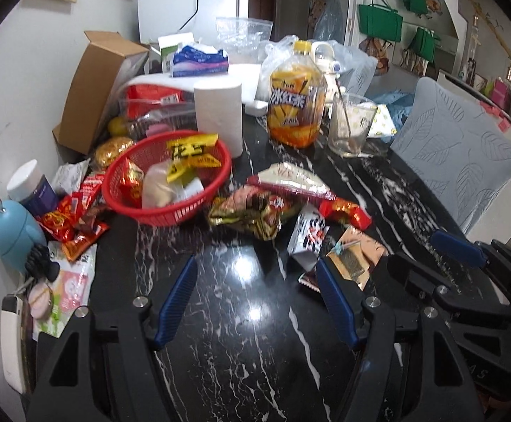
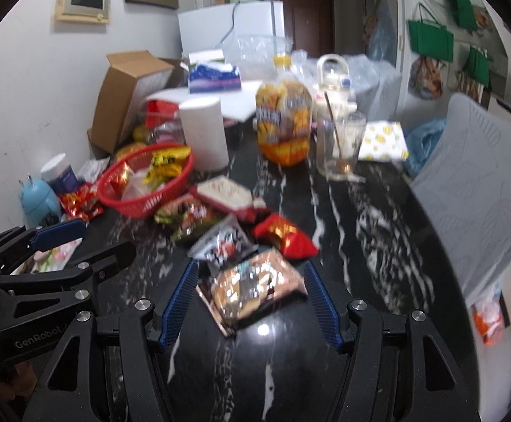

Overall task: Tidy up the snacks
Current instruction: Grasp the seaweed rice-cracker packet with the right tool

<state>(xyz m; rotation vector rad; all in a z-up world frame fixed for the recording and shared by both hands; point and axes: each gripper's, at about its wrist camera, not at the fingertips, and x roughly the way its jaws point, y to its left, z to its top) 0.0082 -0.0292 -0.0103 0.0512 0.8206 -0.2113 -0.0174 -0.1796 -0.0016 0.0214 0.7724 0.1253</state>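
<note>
A red basket (image 1: 199, 207) holding several snack packs stands on the black marble table (image 1: 241, 316); it also shows in the right wrist view (image 2: 139, 204). Loose snacks lie beside it: a green-gold pack (image 1: 245, 214), a white-red triangular pack (image 1: 290, 181), a red pack (image 1: 347, 211), a black-white pack (image 1: 306, 235) and a brown pack (image 1: 355, 258). My left gripper (image 1: 255, 270) is open and empty above bare table. My right gripper (image 2: 252, 274) is open, with the brown pack (image 2: 255, 288) lying between its fingers. The right gripper also shows in the left wrist view (image 1: 427, 249).
At the back stand a paper roll (image 1: 218, 116), an iced tea bottle (image 1: 296, 102), a glass with a spoon (image 1: 350, 126) and a cardboard box (image 1: 97, 88). Red snack packs (image 1: 72, 221), a blue gadget (image 1: 14, 232) and a jar (image 1: 32, 186) crowd the left edge. A chair (image 1: 455, 154) stands right.
</note>
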